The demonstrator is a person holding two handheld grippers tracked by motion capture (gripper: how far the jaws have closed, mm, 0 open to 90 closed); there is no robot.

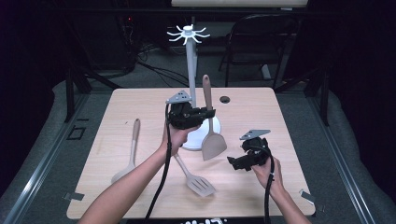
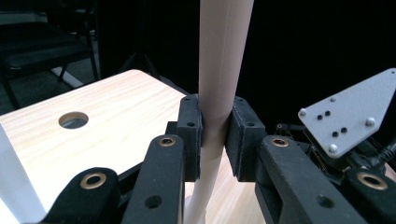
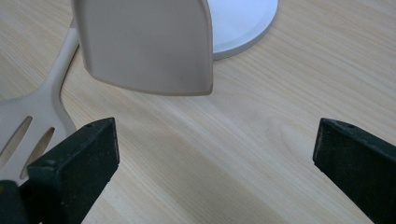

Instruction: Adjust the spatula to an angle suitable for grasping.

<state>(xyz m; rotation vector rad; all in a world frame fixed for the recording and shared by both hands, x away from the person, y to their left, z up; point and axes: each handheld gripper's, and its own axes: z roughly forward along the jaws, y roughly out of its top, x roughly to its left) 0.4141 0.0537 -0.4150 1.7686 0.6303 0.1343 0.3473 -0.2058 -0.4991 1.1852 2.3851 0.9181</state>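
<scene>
My left gripper [image 1: 208, 112] is shut on the handle of a beige solid spatula [image 1: 213, 143], which it holds upright with the blade hanging low beside the white rack's base [image 1: 195, 140]. In the left gripper view the pads [image 2: 190, 135] press on both sides of the spatula's handle [image 2: 219, 70]. My right gripper [image 1: 233, 163] hovers low over the table at the right, open, nothing between its jaws. In the right gripper view the spatula's blade [image 3: 144, 42] hangs ahead of the wide-apart right gripper [image 3: 215, 154].
A white utensil rack [image 1: 189, 35] with hooks on top stands at the table's middle back. A slotted turner [image 1: 200, 183] lies in front of it and a beige spoon [image 1: 131, 149] lies to the left. A cable hole [image 1: 225, 99] sits near the far edge. A chair [image 1: 261, 42] stands behind the table.
</scene>
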